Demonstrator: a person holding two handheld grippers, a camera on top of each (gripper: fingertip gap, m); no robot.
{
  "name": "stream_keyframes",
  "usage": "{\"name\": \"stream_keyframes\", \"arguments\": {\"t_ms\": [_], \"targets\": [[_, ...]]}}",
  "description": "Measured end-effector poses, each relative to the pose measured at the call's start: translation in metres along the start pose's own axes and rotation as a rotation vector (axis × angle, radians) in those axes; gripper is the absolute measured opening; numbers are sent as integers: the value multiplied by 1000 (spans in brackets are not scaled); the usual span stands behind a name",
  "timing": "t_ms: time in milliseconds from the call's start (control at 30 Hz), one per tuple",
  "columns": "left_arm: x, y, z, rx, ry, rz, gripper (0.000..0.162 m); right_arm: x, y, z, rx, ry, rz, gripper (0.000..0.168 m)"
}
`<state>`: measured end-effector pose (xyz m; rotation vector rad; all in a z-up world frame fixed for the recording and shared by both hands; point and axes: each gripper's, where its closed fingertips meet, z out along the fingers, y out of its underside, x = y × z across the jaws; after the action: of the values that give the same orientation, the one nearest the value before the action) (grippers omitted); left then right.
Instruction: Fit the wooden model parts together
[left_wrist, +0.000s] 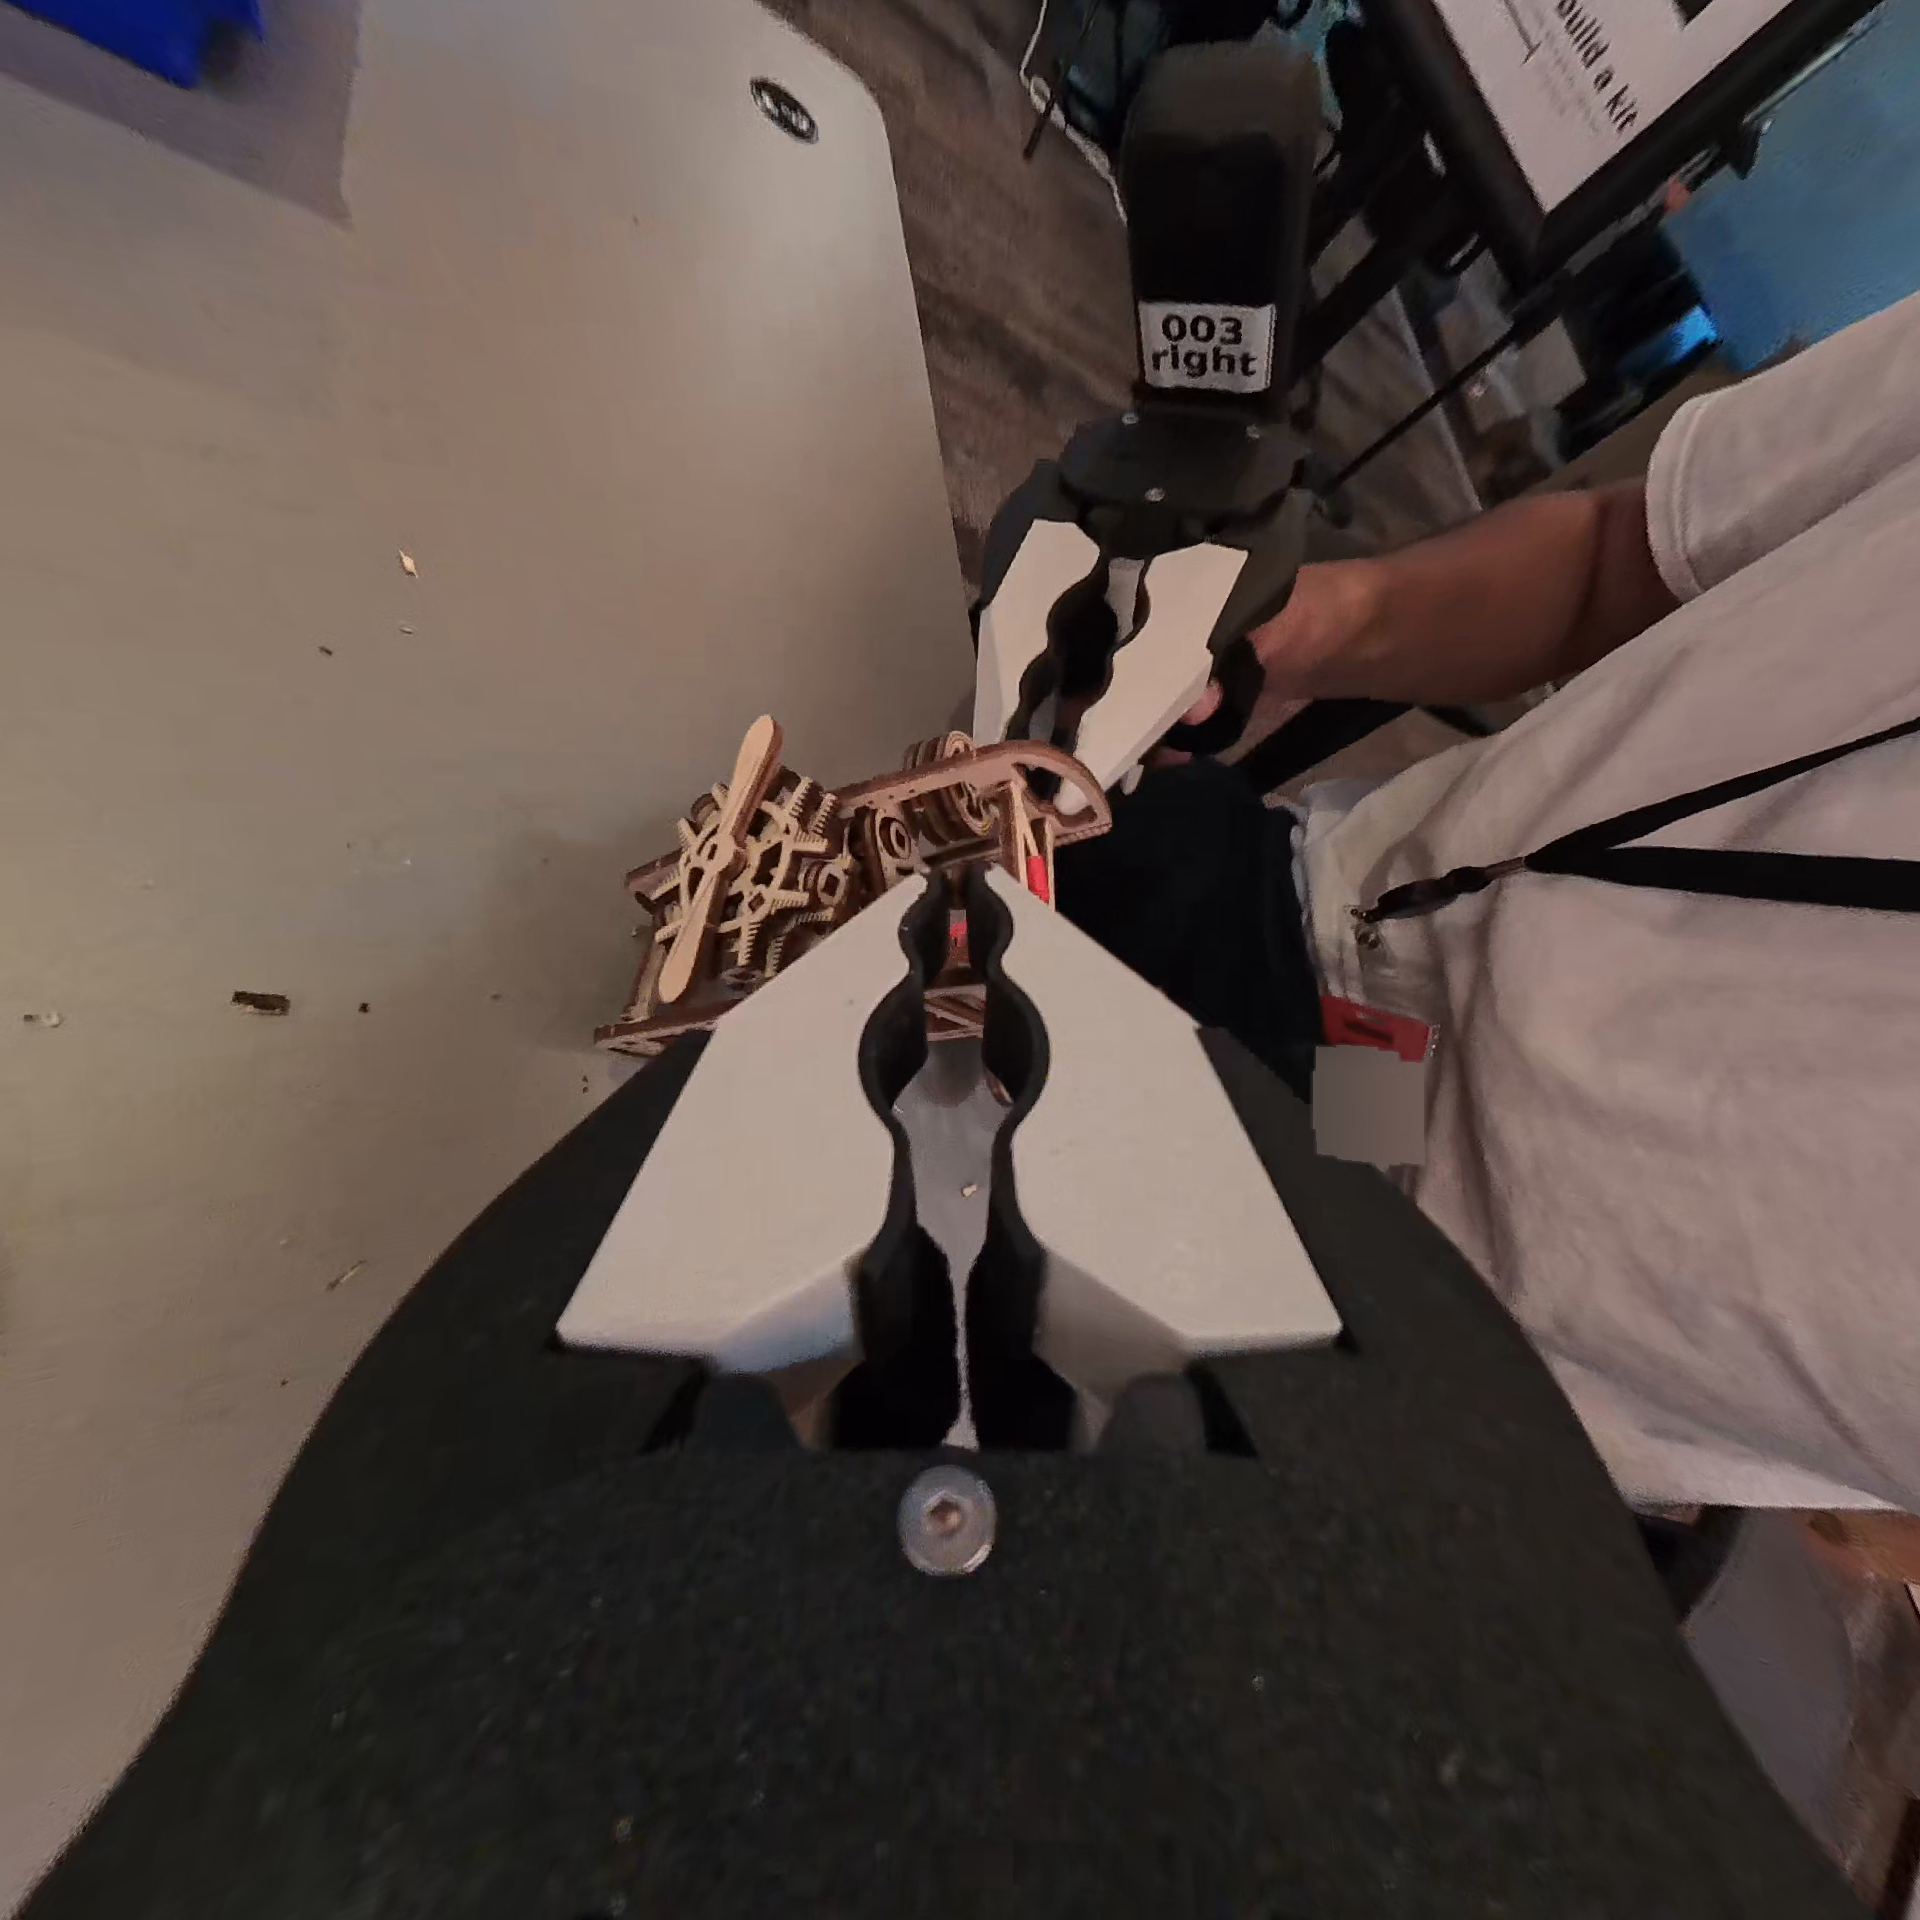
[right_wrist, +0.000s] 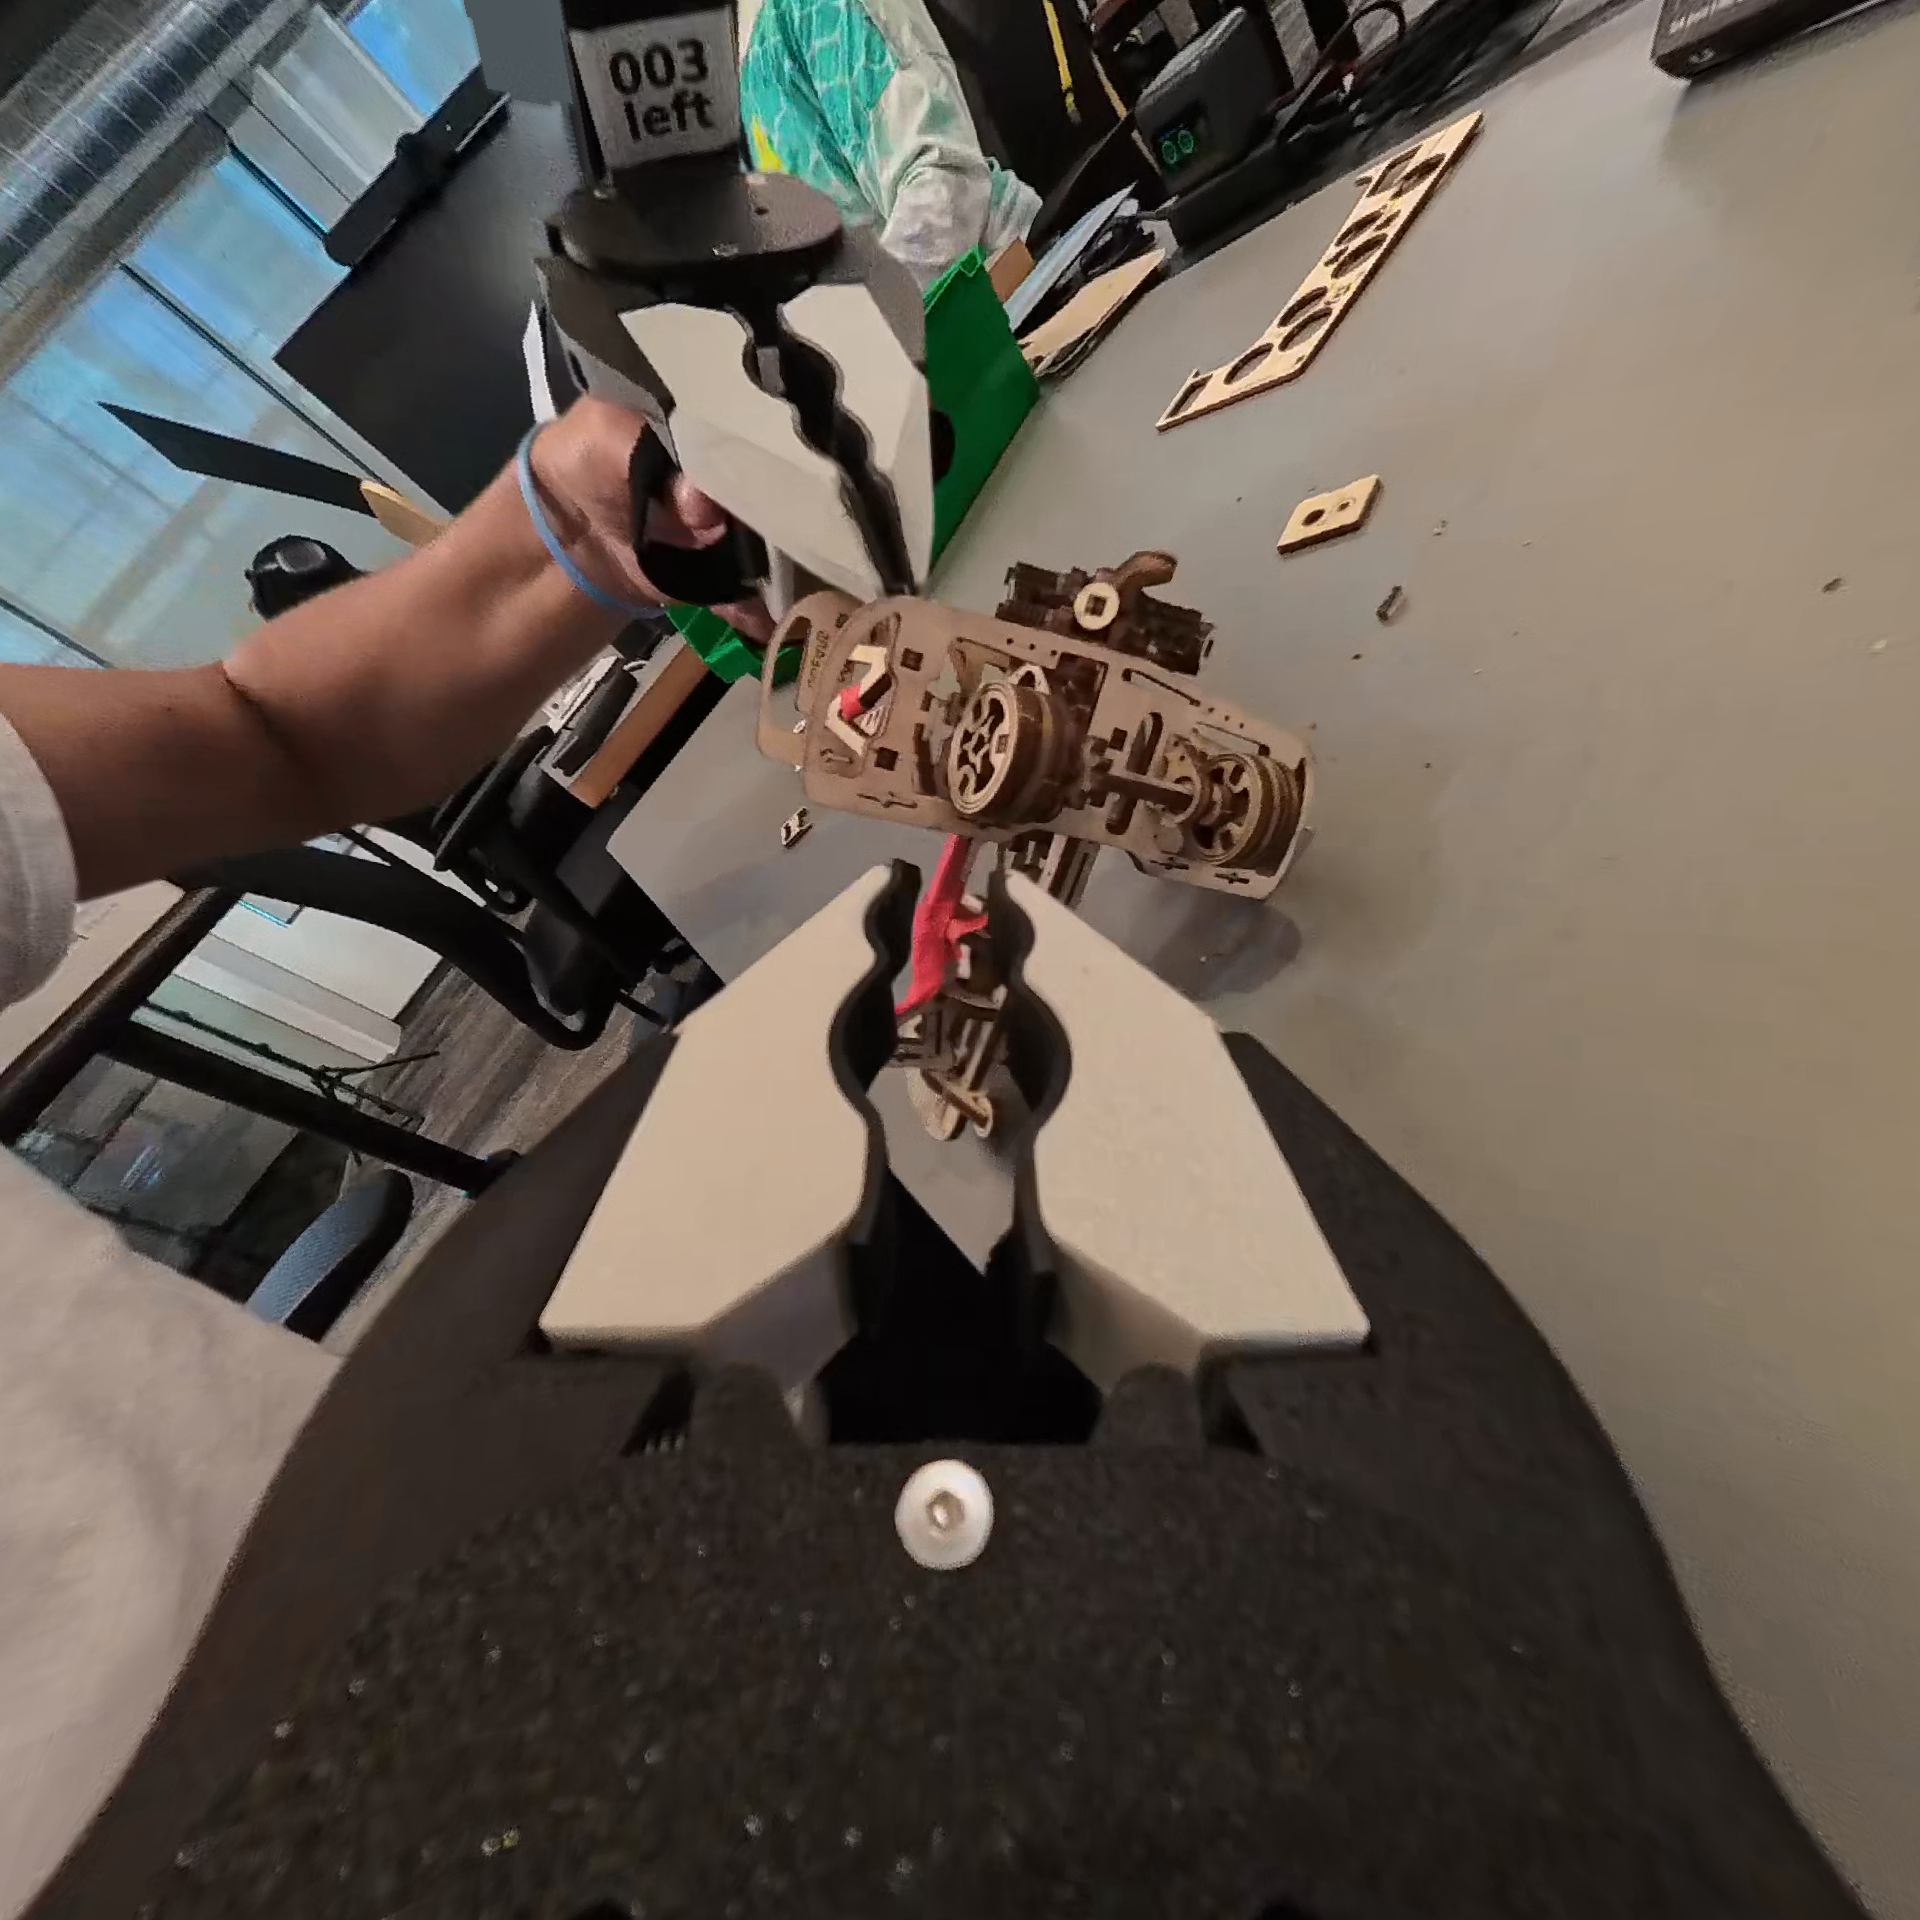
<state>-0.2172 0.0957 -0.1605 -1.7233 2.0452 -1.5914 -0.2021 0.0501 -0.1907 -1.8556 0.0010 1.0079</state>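
A wooden model plane (left_wrist: 821, 873) with a pale propeller (left_wrist: 717, 862) is held over the grey table (left_wrist: 468, 520). In the right wrist view the wooden model (right_wrist: 1049, 727) shows its wheels and a red band (right_wrist: 940, 914). My left gripper (left_wrist: 953, 883) is shut on the model's frame; it also shows in the right wrist view (right_wrist: 906, 587), pinching the model's upper edge. My right gripper (right_wrist: 945, 883) is shut on a lower part of the model beside the red band; in the left wrist view my right gripper (left_wrist: 1070, 774) grips the curved end loop.
A punched-out wooden sheet (right_wrist: 1340, 281) and a small wooden offcut (right_wrist: 1330, 514) lie on the table (right_wrist: 1610, 779). A green bin (right_wrist: 982, 405) stands behind the left gripper. Wood scraps (left_wrist: 260, 1003) dot the table. A person in a white shirt (left_wrist: 1662, 1039) stands at the table's edge. The grippers' ends are close to 7 cm from one another.
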Motion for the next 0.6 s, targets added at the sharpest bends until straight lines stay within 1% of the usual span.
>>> {"name": "stream_keyframes", "arguments": {"t_ms": [167, 267, 400, 533, 600], "targets": [[-4, -8, -13, 114, -34, -7, 0, 6, -10, -14, 2, 14, -46, 13], [-5, -9, -11, 149, -45, -17, 0, 5, -16, -17, 22, 17, -67, 11], [-4, -12, -9, 187, -58, -16, 0, 3, -14, -13, -4, 40, -134, 10], [0, -12, -7, 181, -57, -17, 0, 0, -13, -9, -36, 76, -277, 6], [1, -12, -6, 171, -64, -14, 0, -2, -11, -6, -59, 96, -393, 7]]}}
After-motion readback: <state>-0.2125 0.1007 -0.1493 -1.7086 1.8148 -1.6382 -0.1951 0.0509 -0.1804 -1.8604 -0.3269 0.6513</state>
